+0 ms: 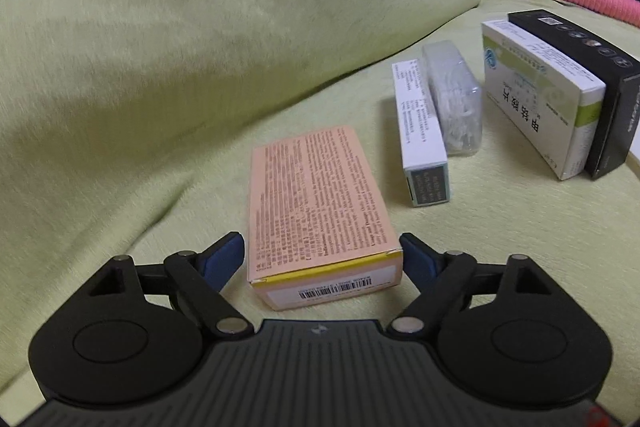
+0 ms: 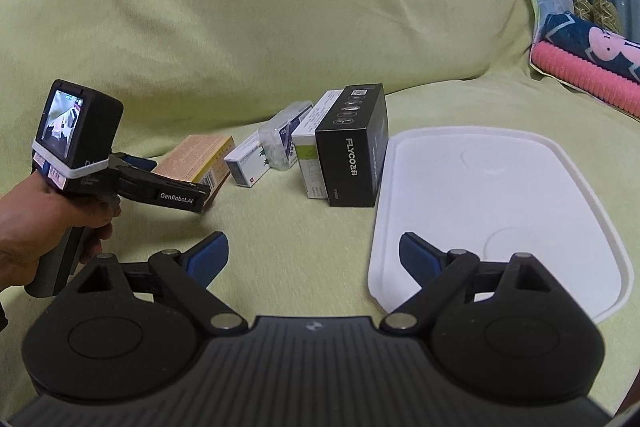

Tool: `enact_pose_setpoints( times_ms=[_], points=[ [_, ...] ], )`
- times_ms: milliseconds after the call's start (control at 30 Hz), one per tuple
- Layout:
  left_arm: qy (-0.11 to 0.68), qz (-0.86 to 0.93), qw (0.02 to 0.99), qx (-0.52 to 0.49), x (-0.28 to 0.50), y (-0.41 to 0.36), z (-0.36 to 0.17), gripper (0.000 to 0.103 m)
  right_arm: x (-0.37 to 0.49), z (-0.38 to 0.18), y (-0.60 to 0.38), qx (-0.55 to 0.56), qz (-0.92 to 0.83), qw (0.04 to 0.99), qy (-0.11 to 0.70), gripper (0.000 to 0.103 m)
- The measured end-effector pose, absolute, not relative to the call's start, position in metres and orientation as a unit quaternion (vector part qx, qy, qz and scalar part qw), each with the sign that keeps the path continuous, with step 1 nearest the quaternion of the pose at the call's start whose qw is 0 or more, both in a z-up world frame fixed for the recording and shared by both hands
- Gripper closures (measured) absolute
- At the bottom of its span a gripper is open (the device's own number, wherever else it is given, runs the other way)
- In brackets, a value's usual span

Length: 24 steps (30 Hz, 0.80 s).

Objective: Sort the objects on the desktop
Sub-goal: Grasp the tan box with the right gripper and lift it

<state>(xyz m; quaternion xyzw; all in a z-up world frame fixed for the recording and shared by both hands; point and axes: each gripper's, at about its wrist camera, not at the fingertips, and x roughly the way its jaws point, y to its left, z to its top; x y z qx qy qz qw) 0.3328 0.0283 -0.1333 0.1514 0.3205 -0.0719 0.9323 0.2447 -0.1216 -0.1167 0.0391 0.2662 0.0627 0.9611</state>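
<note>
The jaws of the left gripper (image 1: 322,259) are spread wide on either side of the near end of the peach box (image 1: 316,211), a small gap being seen between each blue pad and the box, so that nothing is clamped. The peach box is laid flat on the green sofa cover (image 1: 160,107), its barcoded end turned toward the gripper. Beyond the peach box and to its right, a slim white box (image 1: 420,131) is laid lengthwise, and a clear plastic case (image 1: 454,99) is set just beside it on the far side. Further right of the peach box, a white-and-green medicine box (image 1: 540,95) is stood on its edge, pressed against a black box (image 1: 600,83). The left gripper is gripped by a hand (image 2: 44,227), seen in the right wrist view, where the peach box (image 2: 200,153) is partly hidden behind the gripper's body. The jaws of the right gripper (image 2: 312,259) are likewise held wide and are empty, hovering above the sofa cover well short of the row of boxes. To the right of the peach box, past the black box (image 2: 354,151), a white tray (image 2: 520,187) is laid flat on the sofa cover with its surface bare. Behind the tray, a pink and dark blue cloth (image 2: 592,67) is bunched against the sofa back.
</note>
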Motion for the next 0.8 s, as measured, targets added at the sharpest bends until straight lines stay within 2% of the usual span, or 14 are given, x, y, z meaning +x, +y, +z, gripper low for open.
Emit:
enact_pose_setpoints(
  times_ms=[33,367,667,800],
  points=[
    [0.322,-0.072,0.933,0.145,0.333,0.030,-0.133,0.024,0.245,-0.117,-0.121,0.038,0.062,0.961,0.267,0.012],
    [0.331,-0.080,0.935,0.098,0.316,0.038,-0.131,0.026,0.247,-0.120,-0.123,0.048,0.063,0.960,0.268,0.012],
    [0.340,-0.121,0.930,0.073,0.243,0.024,-0.122,0.026,0.252,-0.123,-0.138,0.118,0.069,0.950,0.282,0.012],
    [0.344,-0.143,0.927,0.048,0.209,0.017,-0.117,0.026,0.257,-0.131,-0.147,0.183,0.095,0.930,0.304,0.012]
  ],
)
